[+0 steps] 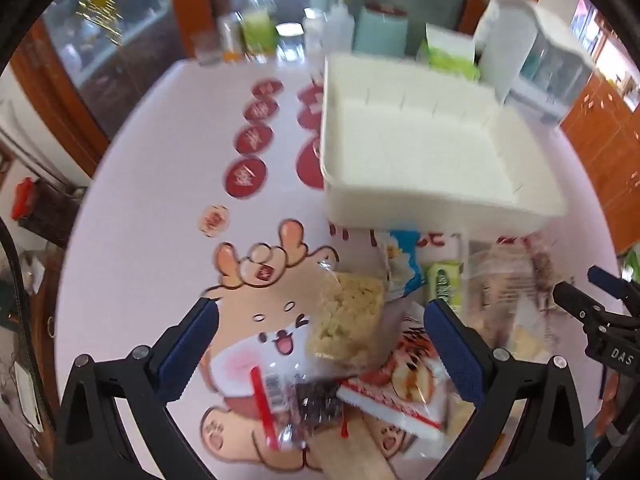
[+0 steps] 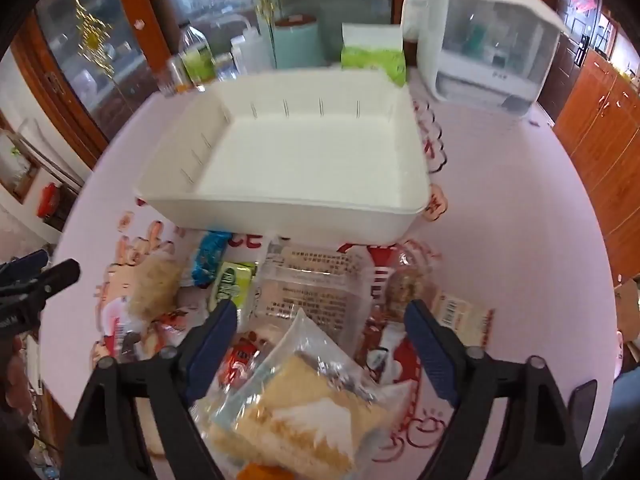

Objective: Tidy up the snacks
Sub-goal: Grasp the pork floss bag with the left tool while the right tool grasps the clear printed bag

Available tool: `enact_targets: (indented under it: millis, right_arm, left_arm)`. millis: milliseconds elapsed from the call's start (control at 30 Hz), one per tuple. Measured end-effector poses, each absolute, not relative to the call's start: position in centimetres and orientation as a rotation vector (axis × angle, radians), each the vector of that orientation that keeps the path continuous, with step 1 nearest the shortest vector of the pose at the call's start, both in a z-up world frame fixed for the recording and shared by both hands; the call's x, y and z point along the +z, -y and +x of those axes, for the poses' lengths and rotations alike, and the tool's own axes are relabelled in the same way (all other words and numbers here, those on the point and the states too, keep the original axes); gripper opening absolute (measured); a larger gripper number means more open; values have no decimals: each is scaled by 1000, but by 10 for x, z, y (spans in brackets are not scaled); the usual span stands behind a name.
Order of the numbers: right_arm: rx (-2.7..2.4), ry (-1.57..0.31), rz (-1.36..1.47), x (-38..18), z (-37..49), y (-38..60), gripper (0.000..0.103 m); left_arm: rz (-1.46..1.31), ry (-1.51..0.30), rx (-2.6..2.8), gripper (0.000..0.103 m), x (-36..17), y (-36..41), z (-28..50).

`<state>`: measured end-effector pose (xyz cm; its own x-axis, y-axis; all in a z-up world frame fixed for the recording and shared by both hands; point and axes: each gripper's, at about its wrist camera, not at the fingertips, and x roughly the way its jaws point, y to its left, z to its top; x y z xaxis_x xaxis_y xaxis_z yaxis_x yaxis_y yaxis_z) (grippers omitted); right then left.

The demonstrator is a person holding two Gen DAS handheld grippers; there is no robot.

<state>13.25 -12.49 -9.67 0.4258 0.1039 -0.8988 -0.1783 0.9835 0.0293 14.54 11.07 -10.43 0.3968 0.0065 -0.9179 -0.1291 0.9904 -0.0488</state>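
An empty white plastic bin (image 1: 420, 152) (image 2: 296, 160) stands on the table behind a heap of wrapped snacks. My left gripper (image 1: 320, 312) is open above a yellow rice-crisp pack (image 1: 346, 320), with a dark snack with a red strip (image 1: 304, 400) and a red-and-white pack (image 1: 404, 392) below it. My right gripper (image 2: 316, 316) is open over a triangular sandwich pack (image 2: 296, 404) and a clear printed box (image 2: 316, 288). A blue pack (image 2: 208, 256), a green pack (image 2: 234, 282) and a round cookie pack (image 2: 408, 284) lie nearby. The right gripper shows at the left view's edge (image 1: 592, 304).
The table (image 2: 512, 240) has a pink cloth with cartoon prints and red circles (image 1: 246, 178). At the back stand bottles (image 2: 196, 56), a teal container (image 2: 296, 40), a green tissue box (image 2: 374, 54) and a white cabinet-like box (image 2: 484, 36). Wooden cabinets line the right.
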Motion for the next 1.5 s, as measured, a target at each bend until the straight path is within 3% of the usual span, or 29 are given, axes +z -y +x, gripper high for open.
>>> enact_targets:
  millis: [167, 333, 800, 900, 967, 1000, 1100, 1300, 1500]
  right_arm:
    - [120, -1198, -59, -139, 151, 110, 100]
    - [91, -1240, -2, -166, 174, 98, 102]
    - [60, -1333, 29, -204, 196, 78, 103]
    - [71, -1359, 106, -212, 199, 85, 101]
    - [79, -1353, 90, -212, 199, 85, 93]
    - [88, -1344, 89, -210, 198, 85, 86]
    - [87, -1338, 99, -206, 193, 88, 80]
    - [118, -1305, 154, -194, 172, 108, 77]
    - [185, -1169, 221, -143, 128, 132, 77]
  left_arm:
    - [-122, -1256, 52, 102, -159, -112, 175]
    - [-134, -1307, 51, 102, -194, -113, 188]
    - [-100, -1314, 95, 101, -222, -101, 189]
    - [-86, -1292, 94, 86, -218, -93, 185]
    - [-78, -1263, 85, 58, -213, -85, 178]
    - [-73, -1265, 88, 57, -212, -82, 175]
    - [-91, -1267, 97, 57, -209, -80, 169]
    - [-91, -1177, 130, 57, -167, -81, 146]
    - [-94, -1046, 165, 57, -101, -84, 114]
